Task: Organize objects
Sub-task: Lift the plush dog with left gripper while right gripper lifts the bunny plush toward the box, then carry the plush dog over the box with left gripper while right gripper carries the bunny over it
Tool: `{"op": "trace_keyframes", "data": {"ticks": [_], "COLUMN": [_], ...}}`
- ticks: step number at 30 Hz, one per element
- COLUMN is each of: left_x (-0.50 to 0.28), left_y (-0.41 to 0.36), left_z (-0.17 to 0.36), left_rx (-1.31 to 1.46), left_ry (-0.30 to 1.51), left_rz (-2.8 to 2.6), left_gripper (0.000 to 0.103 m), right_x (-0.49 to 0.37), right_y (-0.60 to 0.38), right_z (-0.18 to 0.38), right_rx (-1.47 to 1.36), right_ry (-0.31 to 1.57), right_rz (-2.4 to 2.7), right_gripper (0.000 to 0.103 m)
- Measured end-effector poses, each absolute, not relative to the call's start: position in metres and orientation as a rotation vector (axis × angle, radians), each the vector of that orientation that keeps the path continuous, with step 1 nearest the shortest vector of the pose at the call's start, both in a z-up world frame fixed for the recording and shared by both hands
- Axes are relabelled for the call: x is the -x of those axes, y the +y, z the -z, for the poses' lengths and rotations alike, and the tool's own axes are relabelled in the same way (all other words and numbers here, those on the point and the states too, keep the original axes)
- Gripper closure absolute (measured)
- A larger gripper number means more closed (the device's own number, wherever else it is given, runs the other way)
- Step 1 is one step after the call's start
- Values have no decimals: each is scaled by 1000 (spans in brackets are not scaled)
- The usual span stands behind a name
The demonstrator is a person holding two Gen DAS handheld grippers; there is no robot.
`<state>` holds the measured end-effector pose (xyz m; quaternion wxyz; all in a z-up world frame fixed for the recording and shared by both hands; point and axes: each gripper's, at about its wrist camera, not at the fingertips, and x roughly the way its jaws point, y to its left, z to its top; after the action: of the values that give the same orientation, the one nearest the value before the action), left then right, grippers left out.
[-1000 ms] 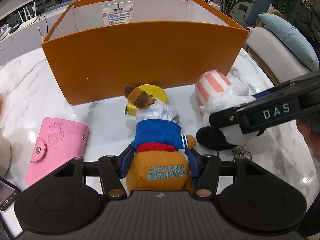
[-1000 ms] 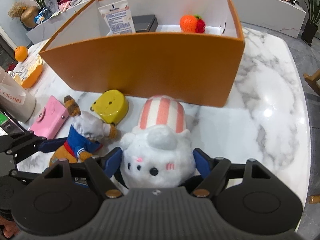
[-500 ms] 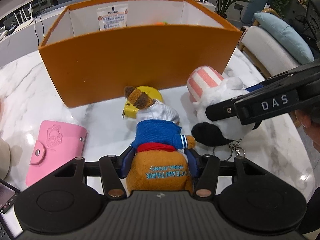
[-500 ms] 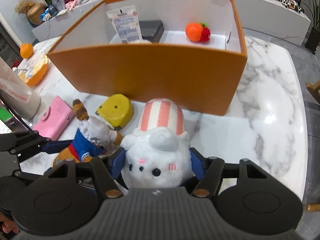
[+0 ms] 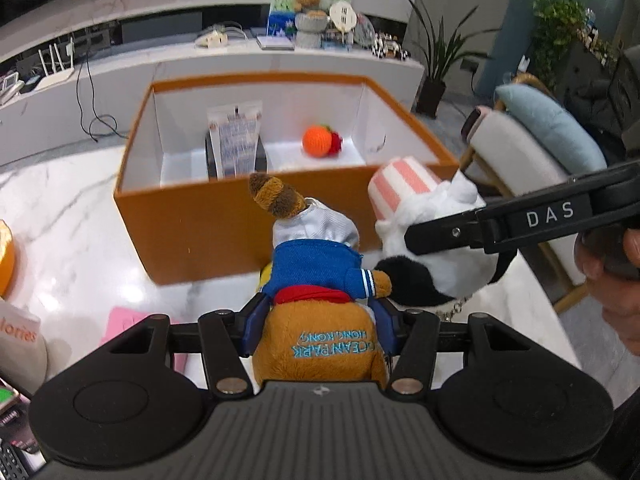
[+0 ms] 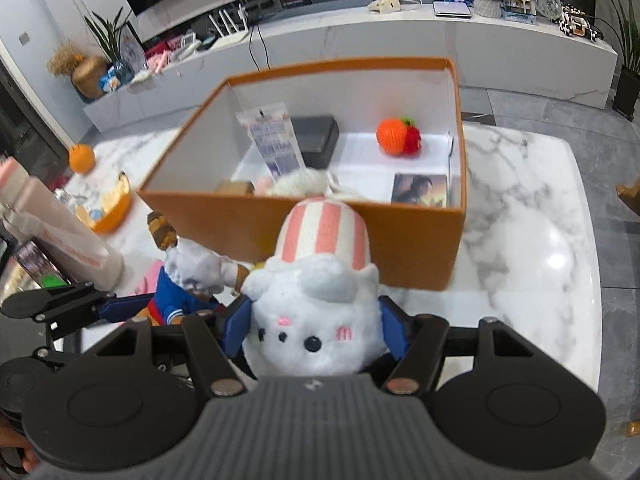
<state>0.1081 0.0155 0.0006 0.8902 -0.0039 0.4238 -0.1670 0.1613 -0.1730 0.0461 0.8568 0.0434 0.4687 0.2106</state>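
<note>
My left gripper (image 5: 318, 316) is shut on a brown plush toy (image 5: 316, 344) in a blue jacket and white hat, held above the table in front of the orange box (image 5: 200, 232). My right gripper (image 6: 316, 320) is shut on a white plush cat (image 6: 316, 320) with a pink-striped hat, also lifted, just short of the orange box (image 6: 420, 248). The brown plush also shows in the right wrist view (image 6: 188, 280), and the white plush in the left wrist view (image 5: 432, 248). The two toys hang side by side.
Inside the box lie an orange knitted fruit (image 6: 394, 142), a black case (image 6: 316, 140), a paper packet (image 6: 274, 144), a photo card (image 6: 420, 188) and a pale plush. A pink wallet (image 5: 120, 320) and a yellow item (image 5: 264, 274) lie on the marble table (image 6: 520, 240). A chair (image 5: 540, 152) stands right.
Both grippers have risen with their plush toys, so the box interior now shows from above. The toys have left the tabletop and moved toward the box.
</note>
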Motion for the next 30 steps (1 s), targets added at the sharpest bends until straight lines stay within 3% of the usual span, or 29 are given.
{"op": "trace_keyframes", "data": {"ticks": [16,30], "left_x": [-135,-181], "left_y": [24,30], "left_z": [-42,-71], "left_rx": [106,138], "left_ry": [771,601], "left_rz": [313,251], "left_gripper": [40,40], "right_x": [-158,-182], "right_y": [-176,-163], "right_z": [-100,-134], "right_rx": [-182,-207], "right_ry": [872,578], "right_rz": [-479,-447], "right_gripper": [36,37]}}
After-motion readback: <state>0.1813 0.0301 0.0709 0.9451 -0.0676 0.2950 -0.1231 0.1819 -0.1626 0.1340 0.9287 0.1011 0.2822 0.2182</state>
